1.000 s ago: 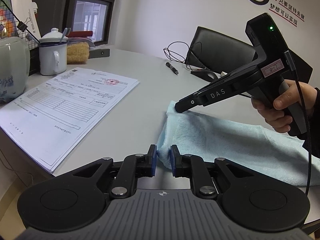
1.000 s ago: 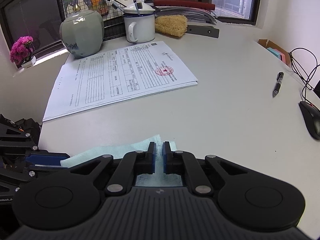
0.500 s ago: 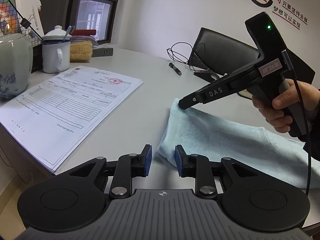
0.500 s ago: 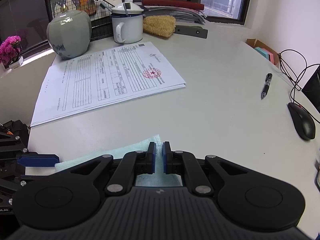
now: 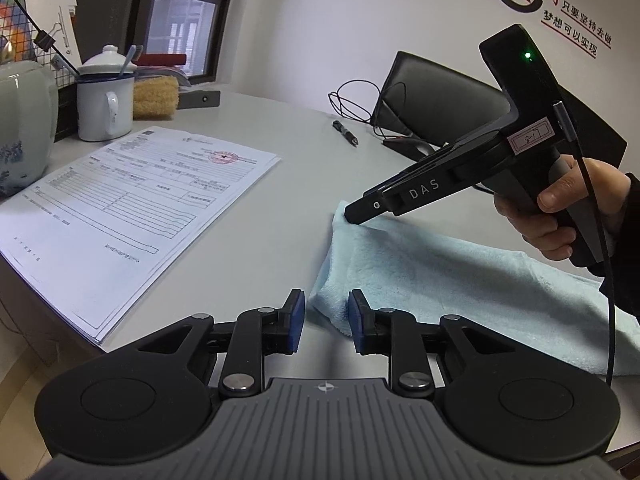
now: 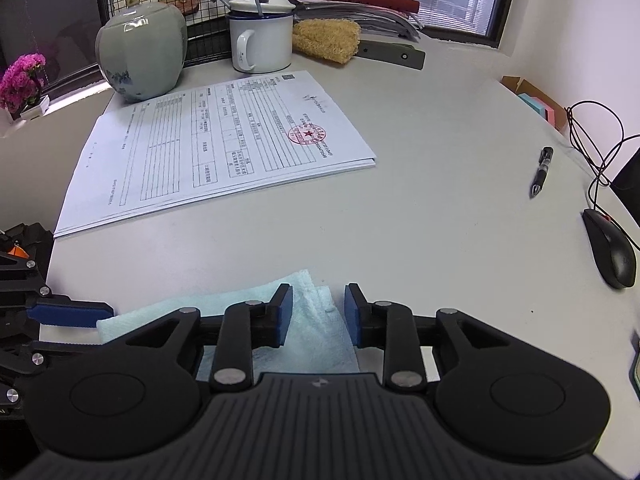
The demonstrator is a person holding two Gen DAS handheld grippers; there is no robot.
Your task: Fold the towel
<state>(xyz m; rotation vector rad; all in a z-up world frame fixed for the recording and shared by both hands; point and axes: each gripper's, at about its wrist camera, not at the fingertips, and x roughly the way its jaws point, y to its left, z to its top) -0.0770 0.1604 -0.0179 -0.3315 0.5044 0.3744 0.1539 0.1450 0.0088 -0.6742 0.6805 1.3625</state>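
Note:
A light blue towel (image 5: 460, 276) lies folded on the grey table, running off to the right. My left gripper (image 5: 326, 320) is open, its blue pads either side of the towel's near corner without holding it. My right gripper (image 6: 318, 314) is open over the towel's far corner (image 6: 308, 312), where the layered edges lie flat between its pads. In the left wrist view the right gripper's tip (image 5: 356, 214) rests at that far corner. In the right wrist view one of the left gripper's fingers (image 6: 68, 314) shows at the towel's left corner.
A stack of printed forms (image 6: 216, 148) lies on the table beyond the towel. Behind it stand a celadon jar (image 6: 140, 60), a white enamel mug (image 6: 262, 40) and a loofah (image 6: 326, 40). A pen (image 6: 542, 170), a mouse (image 6: 612, 252) and cables lie to the right.
Both grippers have opened and let go of the towel corners. The left opened first, the right in the last half second. The towel lies flat on the table.

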